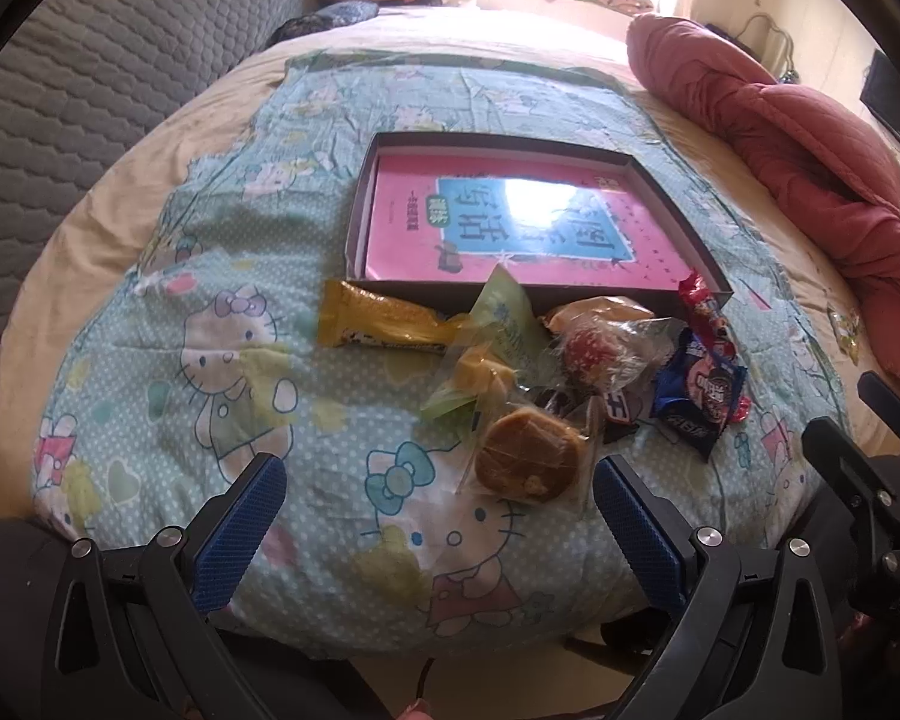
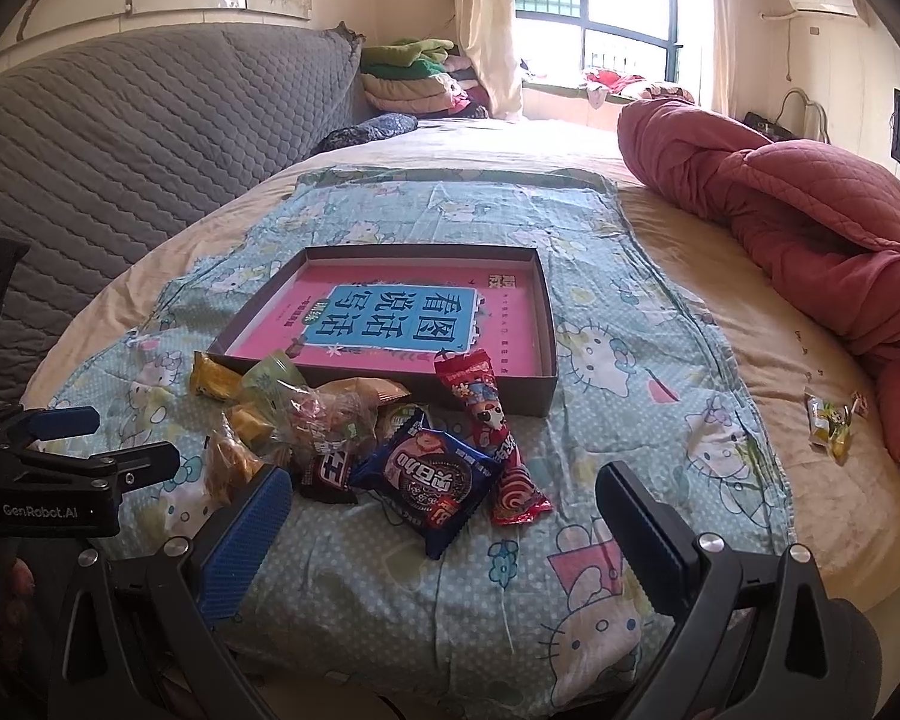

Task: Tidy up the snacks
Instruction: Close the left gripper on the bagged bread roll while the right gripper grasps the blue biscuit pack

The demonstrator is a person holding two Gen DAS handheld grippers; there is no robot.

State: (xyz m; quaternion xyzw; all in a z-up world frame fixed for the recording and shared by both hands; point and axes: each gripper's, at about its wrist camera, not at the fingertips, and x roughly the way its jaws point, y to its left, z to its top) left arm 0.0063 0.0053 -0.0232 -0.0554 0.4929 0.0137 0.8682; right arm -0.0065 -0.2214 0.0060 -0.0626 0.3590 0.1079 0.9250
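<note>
Right wrist view, one box (image 2: 547, 324), one blue packet (image 2: 429, 483), both grippers (image 2: 444, 519) (image 1: 441, 495) wide apart, empty

Ahead of the tool, a bed (image 2: 678, 252) is lying under a cartoon-cat quilt (image 2: 630, 324), with a grey quilted headboard (image 2: 120, 138) rising to its left and a rolled red comforter (image 2: 798, 204) sprawling to its right. Daylight is pouring through the barred window (image 2: 594, 6) far ahead, where folded blankets (image 2: 414, 78) are sitting stacked beside a pale curtain (image 2: 486, 18).
</note>
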